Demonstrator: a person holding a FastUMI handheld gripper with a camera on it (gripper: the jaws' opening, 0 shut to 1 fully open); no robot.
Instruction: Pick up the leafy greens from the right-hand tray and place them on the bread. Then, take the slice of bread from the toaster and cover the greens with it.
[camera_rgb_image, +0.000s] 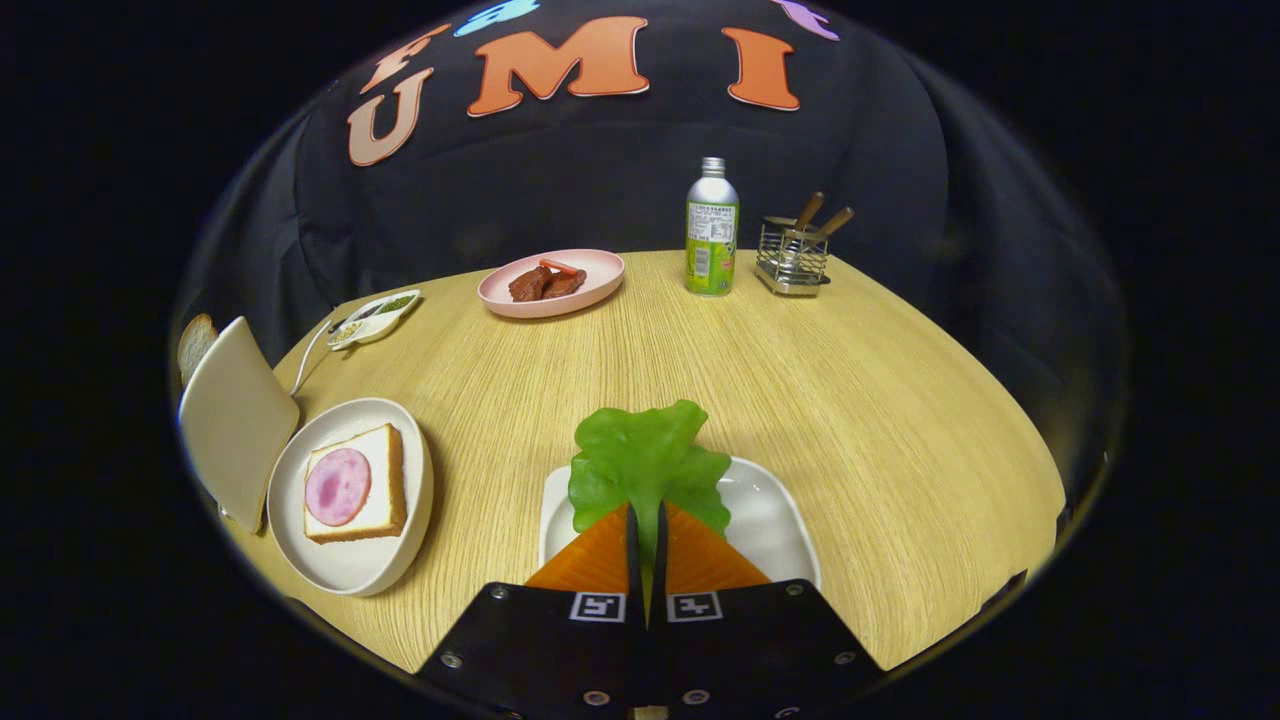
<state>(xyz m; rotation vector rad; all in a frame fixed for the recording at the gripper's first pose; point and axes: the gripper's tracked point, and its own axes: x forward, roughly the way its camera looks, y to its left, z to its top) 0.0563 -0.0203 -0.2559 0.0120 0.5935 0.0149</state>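
Note:
My gripper (646, 525) is shut on the leafy greens (645, 462), a bright green leaf that sticks out ahead of the fingertips, over the white tray (775, 525). To the left, a white plate (350, 560) carries a slice of bread (385, 480) topped with a round pink slice of ham (337, 486). Further left stands the cream toaster (232, 420), with a slice of bread (195, 345) poking out beyond it.
At the back of the round wooden table (800, 400) sit a pink plate (600, 272) with brown pieces of meat, a green bottle (712, 232) and a wire utensil holder (792, 258). A small white dish (375, 318) of seasoning lies at the back left.

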